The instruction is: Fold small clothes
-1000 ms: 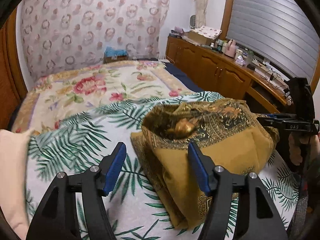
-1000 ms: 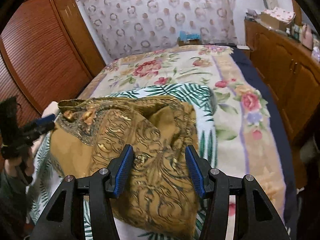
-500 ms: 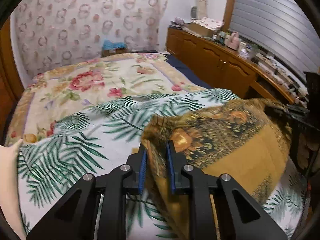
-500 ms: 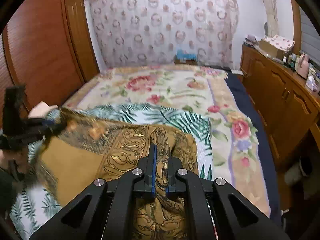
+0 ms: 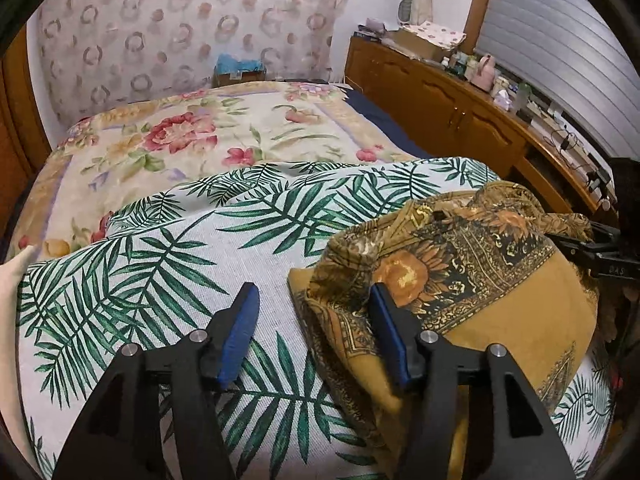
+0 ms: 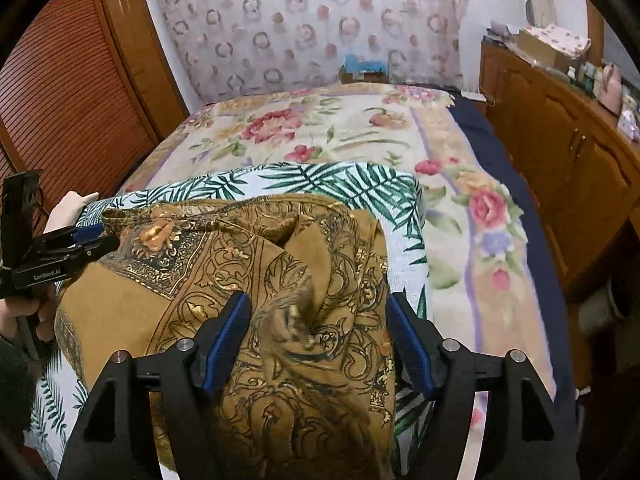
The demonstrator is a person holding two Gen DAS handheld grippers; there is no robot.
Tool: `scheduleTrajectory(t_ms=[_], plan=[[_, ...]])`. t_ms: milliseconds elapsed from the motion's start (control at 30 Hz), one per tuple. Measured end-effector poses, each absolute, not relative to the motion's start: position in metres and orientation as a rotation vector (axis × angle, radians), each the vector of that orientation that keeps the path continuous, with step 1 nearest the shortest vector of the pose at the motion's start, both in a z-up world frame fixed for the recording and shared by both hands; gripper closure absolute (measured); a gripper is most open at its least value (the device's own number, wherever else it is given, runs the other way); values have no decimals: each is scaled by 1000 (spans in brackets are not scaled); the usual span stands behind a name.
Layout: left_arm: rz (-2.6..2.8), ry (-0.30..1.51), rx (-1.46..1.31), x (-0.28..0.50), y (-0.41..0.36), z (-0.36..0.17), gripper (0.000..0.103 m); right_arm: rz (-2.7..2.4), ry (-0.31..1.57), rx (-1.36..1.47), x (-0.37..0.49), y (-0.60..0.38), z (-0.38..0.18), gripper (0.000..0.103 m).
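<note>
You have one mustard paisley garment (image 5: 460,280) bunched at lower right on the single palm-leaf cloth (image 5: 160,264). Your left gripper (image 5: 314,332) and right gripper (image 6: 318,340) both stand spread, holding nothing. One wooden cabinet (image 5: 440,108) lines the right edge.

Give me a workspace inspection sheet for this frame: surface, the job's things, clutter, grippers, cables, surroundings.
Surface: palm-leaf sheet spread over a floral blanket on a bed.
Job's things: mustard patterned garment, bunched and partly folded on the palm-leaf sheet.
Clutter: bottles and boxes along the wooden cabinet top; blue item at the head of the bed.
Grippers: left gripper open, one finger against the garment's edge; right gripper open, straddling the garment.
Cables: some wires on the cabinet top, details unclear.
Surroundings: ring-patterned curtain, slatted wooden door, ribbed shutter.
</note>
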State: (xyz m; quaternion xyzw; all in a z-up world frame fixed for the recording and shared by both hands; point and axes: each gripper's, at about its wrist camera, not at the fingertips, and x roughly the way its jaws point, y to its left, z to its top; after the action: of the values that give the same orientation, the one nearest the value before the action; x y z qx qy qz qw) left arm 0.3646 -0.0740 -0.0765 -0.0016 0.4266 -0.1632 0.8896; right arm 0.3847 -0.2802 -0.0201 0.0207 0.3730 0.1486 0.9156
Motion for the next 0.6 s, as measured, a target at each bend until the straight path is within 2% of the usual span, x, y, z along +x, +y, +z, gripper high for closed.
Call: scheduleTrajectory(t_ms=[167,233,267,300,333,400,433,600], plan=[[-369,893,1,365,-80,-76,44,303,753,63,392,-283,-24,26],[-416,900,2,364,-85,-75,61,299,749,54,392,-281,-25,26],[-426,905,1,363,-87,-74,65,300,749,48,391,-280,-26,28],[-422,910,4,364,-87,-73,71,310,749,45,389,-279,-27,36],[-428,917,-2,365,-88,-73,75,332,745,46,387,-278,-26,52],[-445,927,-16,365,-88,-72,87,377,754,72,383,-277,-27,60],[-453,922,-14,363,-89,-70,88,384,752,73,382,-276,-27,67],[-474,870,-22,344,-91,-53,92,400,725,45,369,-272,-23,88]])
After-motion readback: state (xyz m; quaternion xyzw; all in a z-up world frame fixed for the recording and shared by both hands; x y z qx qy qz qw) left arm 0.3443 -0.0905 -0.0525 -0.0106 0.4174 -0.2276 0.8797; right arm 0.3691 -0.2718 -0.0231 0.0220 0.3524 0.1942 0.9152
